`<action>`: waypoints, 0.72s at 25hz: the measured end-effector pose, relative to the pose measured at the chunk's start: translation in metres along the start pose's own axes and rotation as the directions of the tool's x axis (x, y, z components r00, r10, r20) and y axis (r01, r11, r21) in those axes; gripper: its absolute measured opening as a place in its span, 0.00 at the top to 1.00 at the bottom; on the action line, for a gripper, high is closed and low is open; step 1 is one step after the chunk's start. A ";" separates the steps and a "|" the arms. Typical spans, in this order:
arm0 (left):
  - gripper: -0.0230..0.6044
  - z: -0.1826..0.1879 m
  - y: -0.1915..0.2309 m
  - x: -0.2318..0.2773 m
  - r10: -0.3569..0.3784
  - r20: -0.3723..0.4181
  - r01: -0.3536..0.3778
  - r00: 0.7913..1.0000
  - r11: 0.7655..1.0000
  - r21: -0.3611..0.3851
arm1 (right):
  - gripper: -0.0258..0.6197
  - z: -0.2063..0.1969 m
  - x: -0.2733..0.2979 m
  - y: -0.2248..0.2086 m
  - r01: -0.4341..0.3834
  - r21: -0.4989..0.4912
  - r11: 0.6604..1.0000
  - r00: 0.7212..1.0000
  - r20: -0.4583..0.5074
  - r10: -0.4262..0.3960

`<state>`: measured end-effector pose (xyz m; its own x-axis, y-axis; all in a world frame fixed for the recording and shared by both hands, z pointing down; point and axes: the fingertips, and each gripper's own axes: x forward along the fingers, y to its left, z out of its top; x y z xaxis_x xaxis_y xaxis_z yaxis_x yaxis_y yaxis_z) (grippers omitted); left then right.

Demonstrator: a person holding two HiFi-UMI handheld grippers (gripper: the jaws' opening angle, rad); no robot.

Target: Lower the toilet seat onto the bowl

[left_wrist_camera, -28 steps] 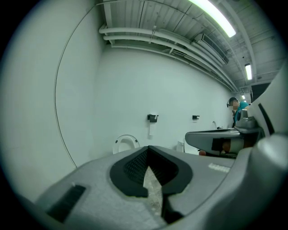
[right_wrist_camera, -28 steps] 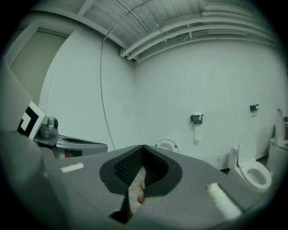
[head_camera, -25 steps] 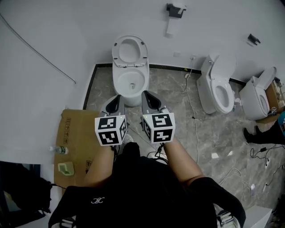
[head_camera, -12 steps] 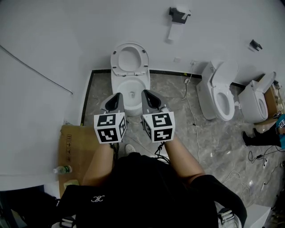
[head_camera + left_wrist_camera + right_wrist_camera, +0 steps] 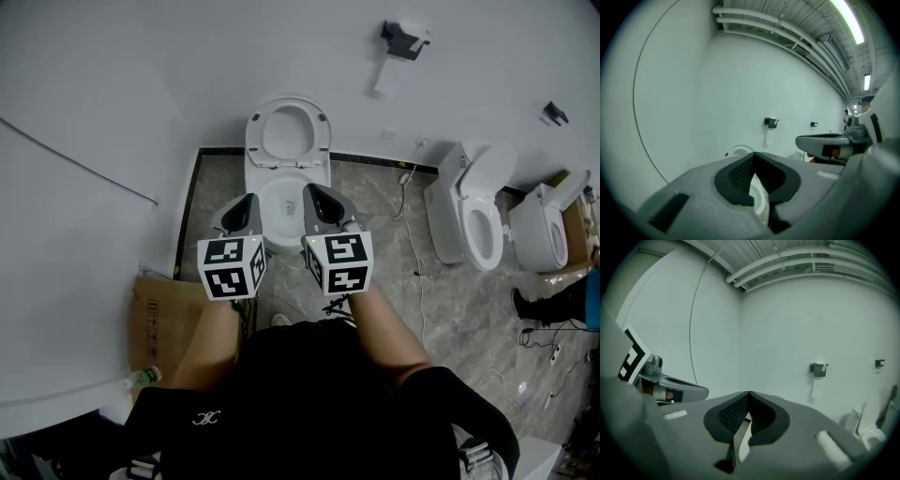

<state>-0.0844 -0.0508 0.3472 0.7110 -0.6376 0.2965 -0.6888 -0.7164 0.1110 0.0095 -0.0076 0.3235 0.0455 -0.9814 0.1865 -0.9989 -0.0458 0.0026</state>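
Note:
A white toilet stands against the wall, its seat (image 5: 288,130) raised upright above the open bowl (image 5: 278,201). In the head view both grippers are held side by side in front of the bowl. My left gripper (image 5: 248,201) is shut and holds nothing; my right gripper (image 5: 310,192) is shut and empty too. Neither touches the toilet. In the left gripper view the shut jaw tips (image 5: 753,153) point at the wall, with the seat's rim (image 5: 737,150) just behind them. The right gripper view shows its tips (image 5: 749,393) closed, the bowl mostly hidden behind them.
Two more toilets (image 5: 474,221) (image 5: 543,229) stand to the right, with a cable (image 5: 412,253) on the marble floor between. A paper holder (image 5: 404,39) hangs on the wall. Flat cardboard (image 5: 161,321) and a bottle (image 5: 142,378) lie at the left. A person's foot (image 5: 539,306) shows far right.
The view has moved closer to the toilet; the bowl now sits right between the two grippers' tips. The grippers keep the same pose and stay shut.

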 end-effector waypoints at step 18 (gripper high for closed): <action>0.95 0.003 0.033 0.079 0.082 -0.062 -0.084 0.995 0.996 -0.029 | 0.95 -0.013 0.102 -0.062 -0.019 0.027 0.999 0.997 -0.081 0.021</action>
<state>-0.0504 -0.1258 0.3715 0.6419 -0.6757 0.3625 -0.7499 -0.6519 0.1129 0.0758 -0.1021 0.3556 0.0236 -0.9639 0.2652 -0.9991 -0.0322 -0.0278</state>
